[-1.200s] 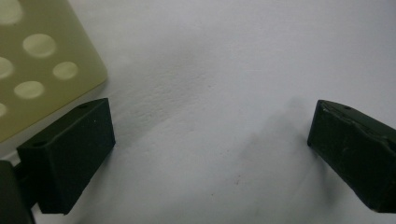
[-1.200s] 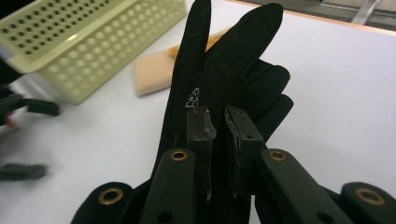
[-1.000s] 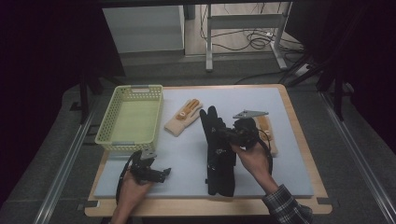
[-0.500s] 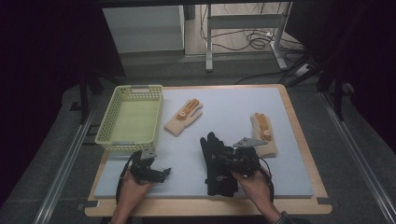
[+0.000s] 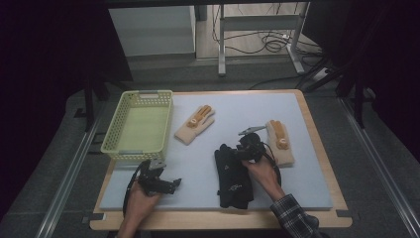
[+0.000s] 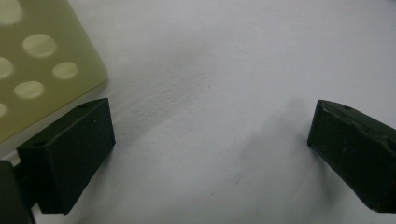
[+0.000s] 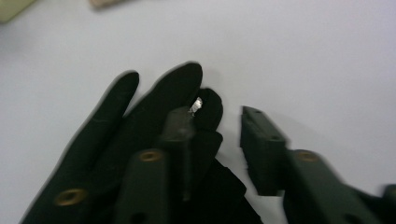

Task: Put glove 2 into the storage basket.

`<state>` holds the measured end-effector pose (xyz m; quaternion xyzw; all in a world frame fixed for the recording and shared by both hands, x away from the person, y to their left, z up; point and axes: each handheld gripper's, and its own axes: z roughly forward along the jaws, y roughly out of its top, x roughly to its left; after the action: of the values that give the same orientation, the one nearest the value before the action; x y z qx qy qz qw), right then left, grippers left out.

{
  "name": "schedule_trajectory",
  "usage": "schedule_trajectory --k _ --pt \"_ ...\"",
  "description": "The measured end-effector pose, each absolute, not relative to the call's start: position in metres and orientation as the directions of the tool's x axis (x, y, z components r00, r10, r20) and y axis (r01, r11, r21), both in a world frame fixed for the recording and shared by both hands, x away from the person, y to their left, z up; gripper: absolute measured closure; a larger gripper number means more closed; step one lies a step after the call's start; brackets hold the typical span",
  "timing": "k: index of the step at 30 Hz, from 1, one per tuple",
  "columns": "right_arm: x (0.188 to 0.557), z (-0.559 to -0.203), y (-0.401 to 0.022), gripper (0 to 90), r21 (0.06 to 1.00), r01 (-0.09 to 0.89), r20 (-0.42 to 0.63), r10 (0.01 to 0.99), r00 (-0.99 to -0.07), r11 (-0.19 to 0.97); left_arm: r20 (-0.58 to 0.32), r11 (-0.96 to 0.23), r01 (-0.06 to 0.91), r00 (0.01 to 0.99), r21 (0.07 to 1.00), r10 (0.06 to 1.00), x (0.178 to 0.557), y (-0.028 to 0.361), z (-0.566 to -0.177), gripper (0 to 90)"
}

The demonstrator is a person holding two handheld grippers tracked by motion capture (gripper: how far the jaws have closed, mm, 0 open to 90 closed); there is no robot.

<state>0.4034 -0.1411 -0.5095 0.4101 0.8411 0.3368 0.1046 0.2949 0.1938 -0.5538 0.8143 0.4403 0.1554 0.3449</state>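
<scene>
From the high view, the right gripper point(image 5: 246, 147) sits low over the top of one black glove point(image 5: 233, 173) lying flat on the grey mat point(image 5: 297, 183). Two tan gloves point(image 5: 195, 123) point(image 5: 279, 142) and one yellow basket point(image 5: 136, 126) also rest there. The left gripper point(image 5: 166, 184) rests near the mat's front edge.

In the left gripper view, its jaws stand wide apart over bare mat, holding nothing.

In the right gripper view, the jaws have just been opening; partly parted, one lies on the glove's fingers point(image 7: 177, 88), gripping nothing.
</scene>
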Motion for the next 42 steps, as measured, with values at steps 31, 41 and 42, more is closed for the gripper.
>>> schedule_trajectory --k 31,41,42 --pt "0.293 -0.51 -0.214 77.2 0.651 0.554 0.115 0.655 -0.747 0.518 -0.051 -0.375 0.61 0.564 0.698 0.824 0.295 0.194 -0.554 1.0" --pt "0.289 -0.501 -0.185 75.8 0.672 0.498 0.103 0.597 -0.796 0.548 -0.051 -0.374 0.61 0.564 0.699 0.825 0.295 0.194 -0.554 1.1" --pt "0.291 -0.503 -0.186 74.0 0.666 0.503 0.098 0.603 -0.791 0.551 -0.051 -0.374 0.61 0.564 0.698 0.824 0.295 0.194 -0.554 1.1"
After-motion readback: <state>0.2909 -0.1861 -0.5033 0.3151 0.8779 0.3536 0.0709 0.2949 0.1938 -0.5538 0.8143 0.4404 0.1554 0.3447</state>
